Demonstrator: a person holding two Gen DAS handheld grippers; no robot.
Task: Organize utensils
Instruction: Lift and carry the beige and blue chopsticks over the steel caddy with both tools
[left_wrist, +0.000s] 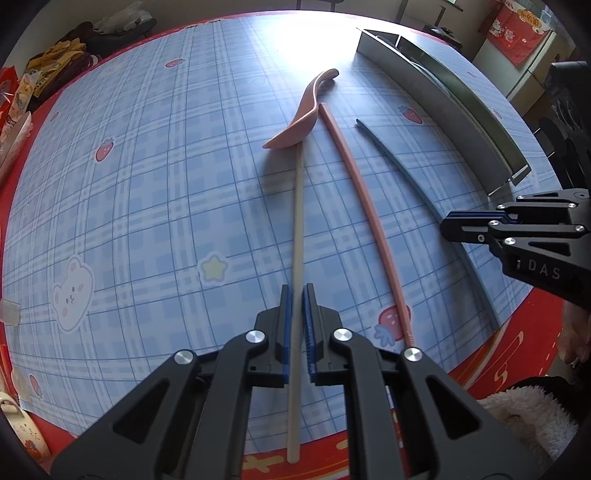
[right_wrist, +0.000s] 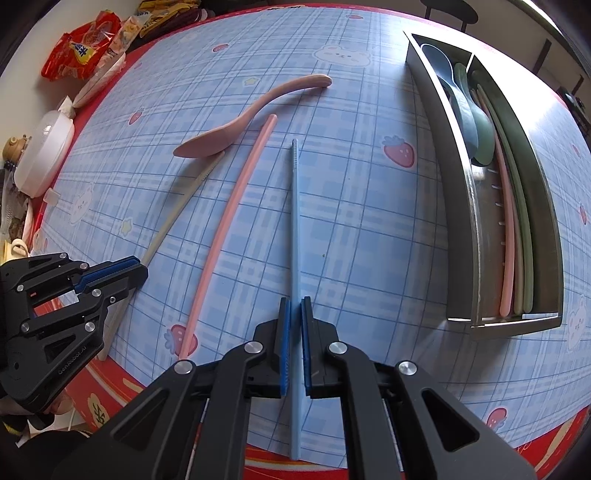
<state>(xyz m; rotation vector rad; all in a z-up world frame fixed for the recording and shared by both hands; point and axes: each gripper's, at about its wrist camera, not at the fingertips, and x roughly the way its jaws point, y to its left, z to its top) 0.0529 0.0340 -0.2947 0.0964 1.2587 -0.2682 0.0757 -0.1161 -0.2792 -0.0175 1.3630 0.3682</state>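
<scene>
My left gripper (left_wrist: 296, 295) is shut on a beige chopstick (left_wrist: 298, 229) that runs forward to under a pink spoon (left_wrist: 295, 122). My right gripper (right_wrist: 294, 306) is shut on a blue chopstick (right_wrist: 294, 221). A pink chopstick (left_wrist: 365, 210) lies on the table between the two; it also shows in the right wrist view (right_wrist: 229, 218). The pink spoon (right_wrist: 240, 122) lies beyond it. The left gripper (right_wrist: 138, 267) shows at the left of the right wrist view, the right gripper (left_wrist: 448, 225) at the right of the left wrist view.
A metal utensil tray (right_wrist: 476, 236) stands at the right, holding blue and green spoons (right_wrist: 469, 114) and pink and green chopsticks (right_wrist: 513, 236). Snack bags (right_wrist: 81, 48) and a white lidded bowl (right_wrist: 44, 151) sit at the table's far left. The blue checked mat (right_wrist: 369, 221) ends near both grippers.
</scene>
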